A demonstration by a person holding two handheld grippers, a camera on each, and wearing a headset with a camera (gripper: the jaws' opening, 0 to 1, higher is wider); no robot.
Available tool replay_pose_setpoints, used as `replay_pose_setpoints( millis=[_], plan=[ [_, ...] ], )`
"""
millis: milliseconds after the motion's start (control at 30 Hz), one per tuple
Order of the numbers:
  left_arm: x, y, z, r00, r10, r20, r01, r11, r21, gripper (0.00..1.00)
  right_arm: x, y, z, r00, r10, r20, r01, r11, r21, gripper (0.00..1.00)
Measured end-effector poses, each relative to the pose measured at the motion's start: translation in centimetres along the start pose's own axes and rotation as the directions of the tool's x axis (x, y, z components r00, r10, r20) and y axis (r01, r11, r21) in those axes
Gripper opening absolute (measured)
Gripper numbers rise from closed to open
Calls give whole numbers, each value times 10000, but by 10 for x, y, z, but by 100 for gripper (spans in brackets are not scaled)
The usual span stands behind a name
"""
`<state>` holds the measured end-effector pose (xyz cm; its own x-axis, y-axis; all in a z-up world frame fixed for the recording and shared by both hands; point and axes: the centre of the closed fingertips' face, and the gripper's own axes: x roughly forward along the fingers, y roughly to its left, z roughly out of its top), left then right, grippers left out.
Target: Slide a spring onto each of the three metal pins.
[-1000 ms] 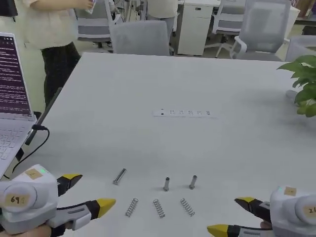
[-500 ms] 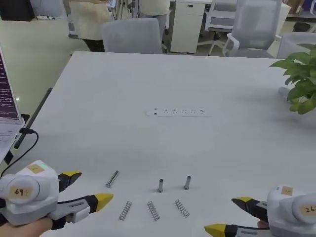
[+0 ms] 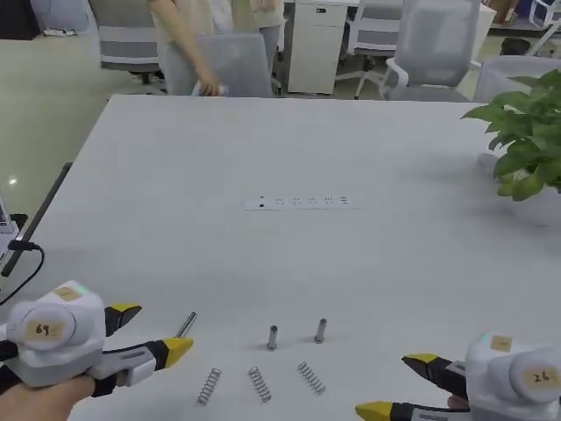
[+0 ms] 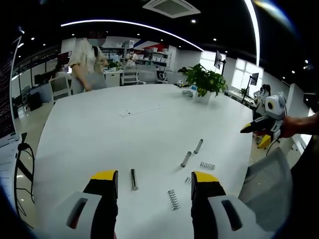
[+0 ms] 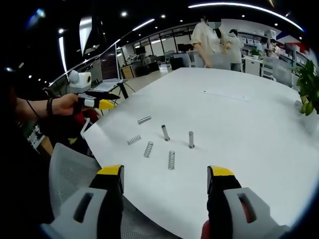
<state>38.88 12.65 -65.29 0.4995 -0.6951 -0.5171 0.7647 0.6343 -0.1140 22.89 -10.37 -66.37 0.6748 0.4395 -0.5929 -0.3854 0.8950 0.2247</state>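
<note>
Steel pins (image 3: 321, 330), three of them, sit near my edge of the white counter (image 3: 351, 263). Two stand upright side by side. The third pin (image 3: 186, 324) lies flat, just beside the tip of my left tool (image 3: 153, 329). Three springs (image 3: 259, 384) lie in a row just in front of the pins, on my side, none on a pin yet. The left tool and right tool (image 3: 393, 384) are both spread wide with nothing in them, flanking the parts.

Handling, my guess:
- **Springs:** thin wire, near weightless, soft along the axis. They'll roll or ping away if pinched hard. I'd take one across the coils near one end with a light squeeze, leaving the far end's bore free.
- **Upright pins:** stiff, smooth, probably slippery, and they look easy to tip. I'd steady one low on the shank with the other tool.
- **Flat pin:** take it near one end.

Can't tell if the pins have a head; too small here.
</note>
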Motion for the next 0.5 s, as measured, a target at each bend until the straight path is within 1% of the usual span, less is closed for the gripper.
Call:
replay_pose_setpoints(
  millis=[367,433,467,500],
  plan=[
    [25,11,5,9998,1,-215,1,10000,81,49,-1,-5,-1,10000,-94,-11,94,9999,130,65],
    [30,14,4,9995,28,-302,-25,9999,100,48,-1,-6,-1,9999,-114,-26,114,9998,158,64],
    [33,17,4,9993,73,-360,-68,9999,140,47,-1,-6,-1,9999,-128,-29,128,9998,166,64],
    [36,23,4,9993,89,-373,-84,9999,138,47,-2,-6,-2,9999,-138,-30,139,9997,179,64]
  ],
)
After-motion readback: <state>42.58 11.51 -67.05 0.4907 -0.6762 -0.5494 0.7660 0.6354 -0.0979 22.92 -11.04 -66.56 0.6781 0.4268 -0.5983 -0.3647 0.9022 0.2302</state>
